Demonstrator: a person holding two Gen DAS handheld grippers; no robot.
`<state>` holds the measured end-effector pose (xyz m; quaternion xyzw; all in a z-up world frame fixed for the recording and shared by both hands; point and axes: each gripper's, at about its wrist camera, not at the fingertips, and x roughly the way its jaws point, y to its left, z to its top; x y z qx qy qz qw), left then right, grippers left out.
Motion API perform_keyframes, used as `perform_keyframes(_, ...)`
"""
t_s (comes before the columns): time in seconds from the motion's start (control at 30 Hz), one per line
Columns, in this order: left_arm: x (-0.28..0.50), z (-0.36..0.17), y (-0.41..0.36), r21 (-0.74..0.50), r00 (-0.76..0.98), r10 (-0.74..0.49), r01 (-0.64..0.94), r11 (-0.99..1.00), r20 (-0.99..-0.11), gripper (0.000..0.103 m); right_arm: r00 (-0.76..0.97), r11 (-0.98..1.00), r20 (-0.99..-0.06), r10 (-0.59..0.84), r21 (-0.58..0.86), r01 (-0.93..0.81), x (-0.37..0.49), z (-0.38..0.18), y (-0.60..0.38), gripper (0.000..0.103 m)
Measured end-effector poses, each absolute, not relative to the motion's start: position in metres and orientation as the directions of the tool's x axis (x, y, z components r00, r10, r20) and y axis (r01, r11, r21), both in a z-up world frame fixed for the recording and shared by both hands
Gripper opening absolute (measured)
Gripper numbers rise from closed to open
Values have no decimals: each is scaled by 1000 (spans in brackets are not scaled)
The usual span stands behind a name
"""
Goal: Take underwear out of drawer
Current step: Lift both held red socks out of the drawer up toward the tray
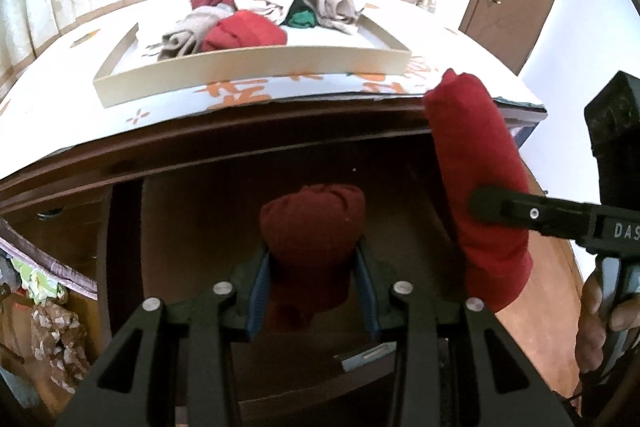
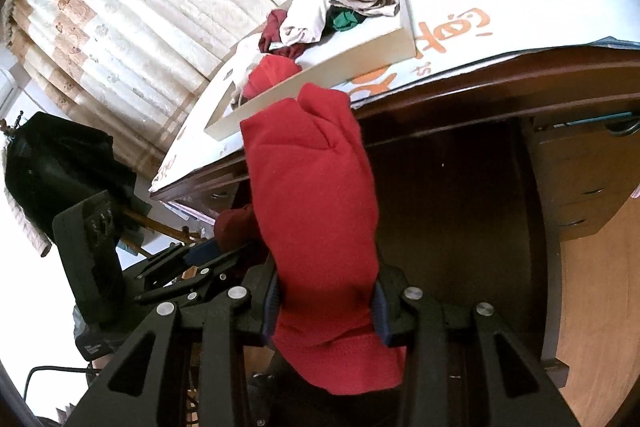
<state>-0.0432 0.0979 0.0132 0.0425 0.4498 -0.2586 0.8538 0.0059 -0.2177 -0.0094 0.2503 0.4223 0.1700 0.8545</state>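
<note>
Both hands are mid-lift with a piece each — the carry step, as I judge it, with the drop into the tray [image 1: 256, 67] on the desk [image 1: 52, 131] to come. The left claw [image 1: 314, 281] pinches a dark red roll [image 1: 312, 223] between its blue pads, hanging over the dark drawer space [image 1: 192, 219] below the desk edge. At about 3 o'clock in that view, the right claw [image 2: 326, 301] is pressed onto a brighter red roll [image 2: 316, 195], which stands up past the desk lip.

The tray sits at 12 o'clock, already holding a heap of clothes [image 1: 240, 15]. The next move likely calls for clearing the overhanging desk edge, then the tray's front wall. Its near strip at 11 o'clock looks bare — room for both.
</note>
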Motion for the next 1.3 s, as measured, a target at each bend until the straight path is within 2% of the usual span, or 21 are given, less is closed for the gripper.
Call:
perform_keyframes(0.37,-47,30,102,-171,476,-417,478,862,-774,38,593,813,-624,509,574,-94,6,3,-218,40)
perform_keyframes(0.77,-34,37,98,-124,493,-382,477,870,-782,38,585,814,-631,508,574,-87,7,2,-223,40)
perform_keyframes(0.83,-32,39,98,-140,488,-398,483,865,-777,38,585,812,-631,509,578,-83,7,3,-225,40)
perform_keyframes(1.0,-27,50,99,-294,394,-539,531,795,-745,38,589,806,-622,516,585,-88,9,11,-226,40)
perform_keyframes(1.3,-16,71,97,-204,481,-487,526,826,-729,38,624,809,-595,507,578,-106,15,35,-229,40)
